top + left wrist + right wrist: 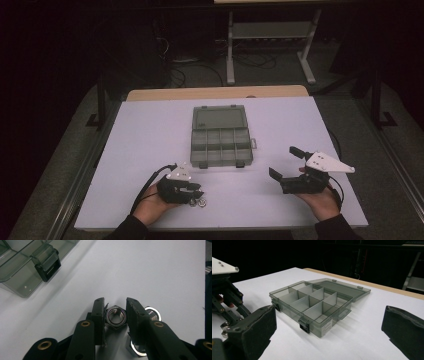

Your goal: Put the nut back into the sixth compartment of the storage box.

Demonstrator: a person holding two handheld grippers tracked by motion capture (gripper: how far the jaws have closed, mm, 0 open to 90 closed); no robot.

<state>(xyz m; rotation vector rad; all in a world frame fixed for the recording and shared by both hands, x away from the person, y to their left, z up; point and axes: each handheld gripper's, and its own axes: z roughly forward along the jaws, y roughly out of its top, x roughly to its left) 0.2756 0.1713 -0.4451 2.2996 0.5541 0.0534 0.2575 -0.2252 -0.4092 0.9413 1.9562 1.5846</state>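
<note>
The left claw (pixel 115 315) is clenched on a steel nut (pixel 115 317) at the lower middle of the left gripper view, its pads pressing both sides, with more nuts (pixel 152 314) just beside it on the white worktop (pixel 150 272). The right claw (pixel 284 162) at the lower right of the high view is released and holds nothing; the open box (pixel 221 135) sits in the centre

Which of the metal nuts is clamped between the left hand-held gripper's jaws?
The hex nut lying flat between the left hand-held gripper pads; the other nuts sit outside its right jaw.
</note>
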